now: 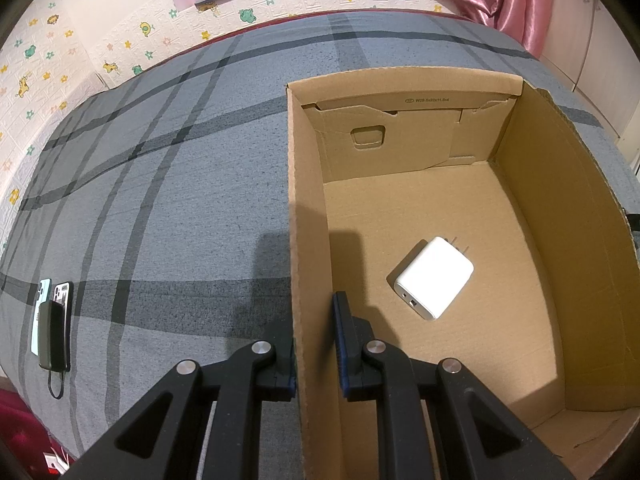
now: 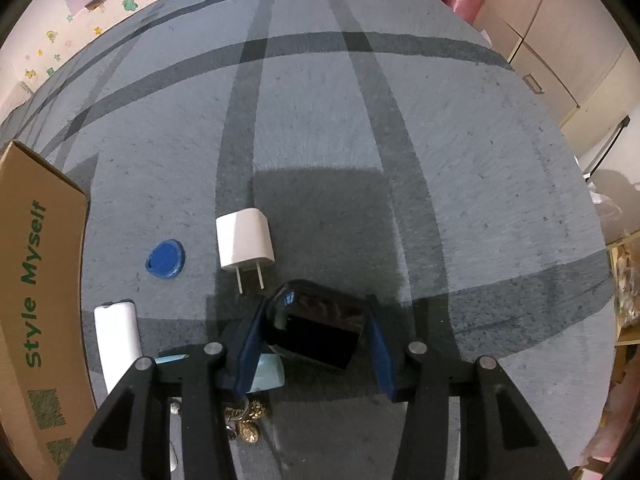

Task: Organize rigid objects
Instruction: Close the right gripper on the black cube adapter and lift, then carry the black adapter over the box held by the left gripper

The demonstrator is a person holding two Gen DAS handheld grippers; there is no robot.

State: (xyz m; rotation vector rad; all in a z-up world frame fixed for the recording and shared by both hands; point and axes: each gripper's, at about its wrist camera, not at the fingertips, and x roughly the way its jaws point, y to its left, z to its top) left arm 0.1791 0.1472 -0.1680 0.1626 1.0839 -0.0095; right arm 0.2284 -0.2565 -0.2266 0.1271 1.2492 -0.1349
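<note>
Two grippers were at work over a grey plaid bedcover [image 1: 168, 200]. The left gripper [image 1: 314, 344] had its jaws pinched onto the left wall of an open cardboard box [image 1: 304, 208], one blue-padded finger outside it and one inside. On the box floor, at about two o'clock from that gripper, lay a white charger [image 1: 430, 278], flat, its prongs pointing toward the far right corner and clear of every wall. Far off at nine o'clock, near the cover's edge, sat a small cluster of phones [image 1: 54, 320] with a dark one on top and a thin cord trailing below it. In the right wrist view, the right gripper [image 2: 316, 344] stood narrowed around a glossy black block [image 2: 320, 324]; its left pad sat against the block's side, while the right pad looked just shy of it or barely touching, which I cannot tell. At eleven o'clock from that block lay a second white plug adapter [image 2: 245, 240], prongs toward the gripper, and farther toward ten o'clock a blue tag [image 2: 166, 259]. A white oblong object [image 2: 118, 344] lay at nine o'clock beside the box's printed outer wall, and a pale blue piece [image 2: 268, 374] showed under the left finger.
</note>
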